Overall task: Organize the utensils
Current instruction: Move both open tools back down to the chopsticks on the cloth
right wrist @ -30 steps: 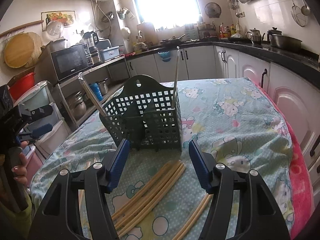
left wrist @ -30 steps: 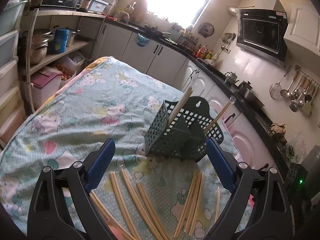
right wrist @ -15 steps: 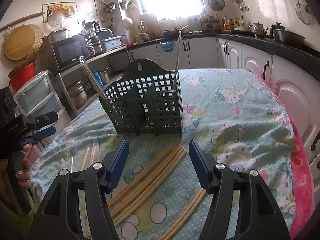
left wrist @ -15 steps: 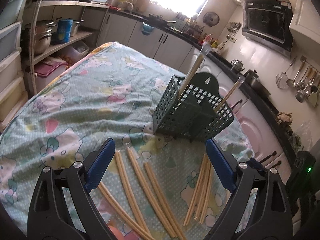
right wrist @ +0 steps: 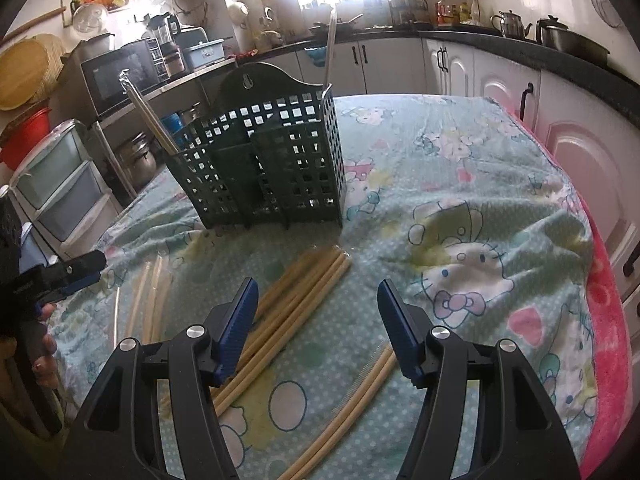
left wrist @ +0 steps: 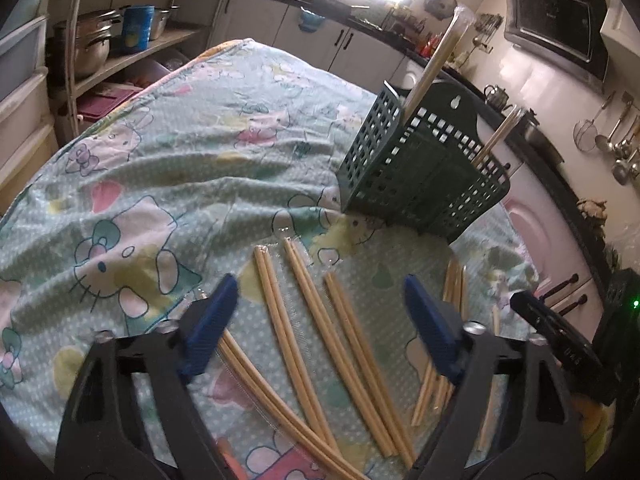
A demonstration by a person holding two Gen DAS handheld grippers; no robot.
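Left tongs (left wrist: pixel 320 320) closing over loose chopsticks (left wrist: pixel 304 320) on bench (left wrist: pixel 160 152), nothing gripped; right tongs (right wrist: pixel 316 312) apart, empty; green basket (left wrist: pixel 420 176) at 1 o'clock.

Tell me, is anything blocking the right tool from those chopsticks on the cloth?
Nothing visible does. The right tool hangs open over the chopsticks, with only bare cloth around them. The basket stands farther back, clear of the path.
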